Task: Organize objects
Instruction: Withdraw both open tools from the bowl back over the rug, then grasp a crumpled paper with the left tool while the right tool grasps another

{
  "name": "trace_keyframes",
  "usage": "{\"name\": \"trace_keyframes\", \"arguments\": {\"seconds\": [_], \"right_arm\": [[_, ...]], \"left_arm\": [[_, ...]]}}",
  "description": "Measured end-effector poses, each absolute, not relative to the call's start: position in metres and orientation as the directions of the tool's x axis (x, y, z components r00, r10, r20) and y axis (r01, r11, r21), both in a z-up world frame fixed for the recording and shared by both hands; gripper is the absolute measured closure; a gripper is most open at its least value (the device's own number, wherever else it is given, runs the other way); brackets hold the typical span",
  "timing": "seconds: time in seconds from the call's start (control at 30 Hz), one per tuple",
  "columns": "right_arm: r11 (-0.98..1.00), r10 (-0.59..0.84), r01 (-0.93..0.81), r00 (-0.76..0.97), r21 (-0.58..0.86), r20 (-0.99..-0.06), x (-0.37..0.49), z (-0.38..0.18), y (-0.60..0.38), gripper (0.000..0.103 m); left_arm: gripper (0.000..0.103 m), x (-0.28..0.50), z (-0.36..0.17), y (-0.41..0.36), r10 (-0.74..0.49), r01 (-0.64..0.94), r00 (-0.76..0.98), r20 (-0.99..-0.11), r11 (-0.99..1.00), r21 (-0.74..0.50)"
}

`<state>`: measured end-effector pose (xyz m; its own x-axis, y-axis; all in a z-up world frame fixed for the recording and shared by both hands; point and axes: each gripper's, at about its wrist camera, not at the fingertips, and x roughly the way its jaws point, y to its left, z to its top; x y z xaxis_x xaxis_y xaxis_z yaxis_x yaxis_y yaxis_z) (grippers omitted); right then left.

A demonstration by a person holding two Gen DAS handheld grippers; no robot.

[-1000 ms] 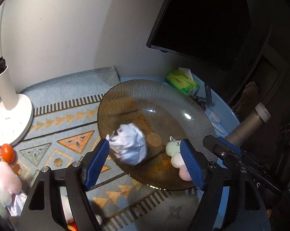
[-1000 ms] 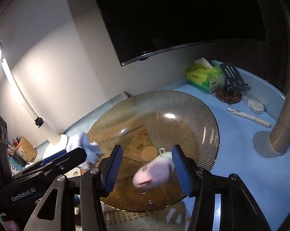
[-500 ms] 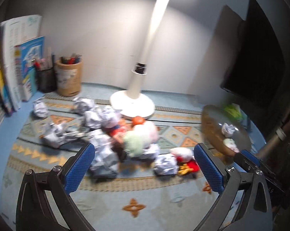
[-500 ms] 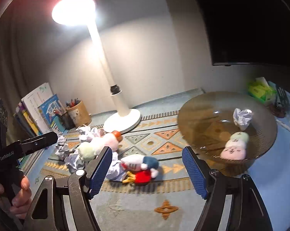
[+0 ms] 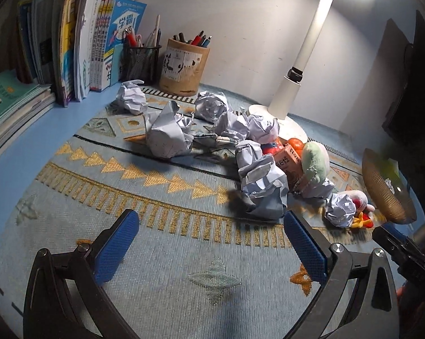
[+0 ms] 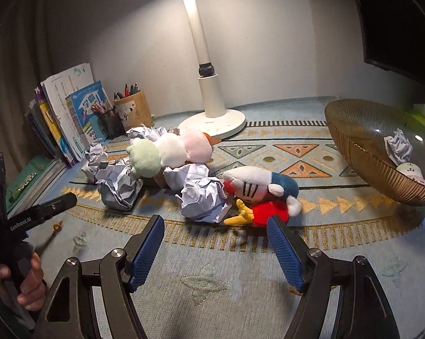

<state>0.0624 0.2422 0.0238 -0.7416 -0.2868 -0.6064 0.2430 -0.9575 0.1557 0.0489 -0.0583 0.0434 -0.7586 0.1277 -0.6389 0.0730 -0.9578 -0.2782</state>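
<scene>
Both claws spread wide and empty: left gripper [image 5: 209,244] facing crumpled paper [image 5: 261,183], right gripper [image 6: 216,244] facing plush toy [image 6: 264,190].

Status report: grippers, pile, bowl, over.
Left hand-held gripper and right hand-held gripper open, empty. Paper balls and plush on mat. Bowl holds some. Nothing blocking.

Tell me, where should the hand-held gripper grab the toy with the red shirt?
Probably across its white head, coming from above and the front. The plush toy lies on its side on the mat, and the head is its plumpest, most exposed part. A crumpled paper ball crowds its left side, so keep the right hand-held gripper clear of that.
</scene>
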Motion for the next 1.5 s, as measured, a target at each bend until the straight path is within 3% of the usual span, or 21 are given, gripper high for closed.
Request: {"name": "trace_keyframes", "arguments": {"seconds": [0.2, 0.27, 0.4, 0.47, 0.63, 0.77, 0.87, 0.93, 1.0, 1.1, 1.27, 1.5], "right_arm": [[-0.960, -0.273, 0.249, -0.736, 0.127, -0.620, 0.062, 0.026, 0.230, 0.029], [-0.930, -0.364, 0.304, -0.688, 0.207, -0.628, 0.059, 0.030, 0.217, 0.029], [-0.877, -0.470, 0.407, -0.611, 0.256, -0.637, 0.052, 0.049, 0.163, 0.029], [-0.857, -0.497, 0.436, -0.559, 0.275, -0.664, 0.039, 0.049, 0.132, 0.029], [-0.878, -0.463, 0.374, -0.503, 0.300, -0.730, 0.004, 0.019, 0.093, 0.029], [-0.893, -0.431, 0.350, -0.484, 0.283, -0.761, -0.013, 0.005, 0.080, 0.029], [-0.902, -0.411, 0.341, -0.486, 0.266, -0.771, -0.022, -0.003, 0.073, 0.029], [-0.912, -0.385, 0.340, -0.509, 0.231, -0.770, -0.024, -0.004, 0.067, 0.032], [-0.919, -0.363, 0.339, -0.525, 0.201, -0.770, -0.024, -0.004, 0.062, 0.045], [-0.905, -0.390, 0.371, -0.531, 0.208, -0.752, -0.017, 0.000, 0.061, 0.052], [-0.857, -0.488, 0.437, -0.512, 0.275, -0.707, 0.012, 0.015, 0.071, 0.052], [-0.858, -0.495, 0.447, -0.588, 0.252, -0.640, 0.062, 0.044, 0.120, 0.052]], "left_arm": [[0.001, 0.048, 0.046, -0.066, 0.166, 0.060, -0.746, -0.645, -0.948, -0.314], [0.001, 0.044, 0.053, -0.075, 0.163, 0.057, -0.739, -0.653, -0.952, -0.302], [0.001, 0.017, 0.063, -0.094, 0.199, -0.072, -0.684, -0.701, -0.976, -0.207], [0.001, -0.001, 0.060, -0.102, 0.146, -0.089, -0.674, -0.724, -0.989, -0.117], [0.001, -0.046, 0.042, -0.119, 0.187, -0.116, -0.628, -0.755, -0.982, -0.147], [0.002, -0.070, 0.031, -0.108, 0.163, -0.154, -0.609, -0.776, -0.984, -0.087], [0.024, -0.079, 0.027, -0.107, 0.176, -0.163, -0.596, -0.784, -0.982, -0.097], [0.047, -0.081, 0.025, -0.107, 0.198, -0.180, -0.579, -0.791, -0.977, -0.113], [0.051, -0.076, 0.028, -0.104, 0.198, -0.201, -0.593, -0.780, -0.975, -0.095], [0.052, -0.063, 0.034, -0.104, 0.167, -0.196, -0.609, -0.775, -0.979, -0.057], [0.052, -0.023, 0.048, -0.107, 0.175, -0.177, -0.640, -0.748, -0.981, -0.079], [0.052, 0.030, 0.073, -0.064, 0.311, -0.251, -0.666, -0.678, -0.949, -0.188]]}}
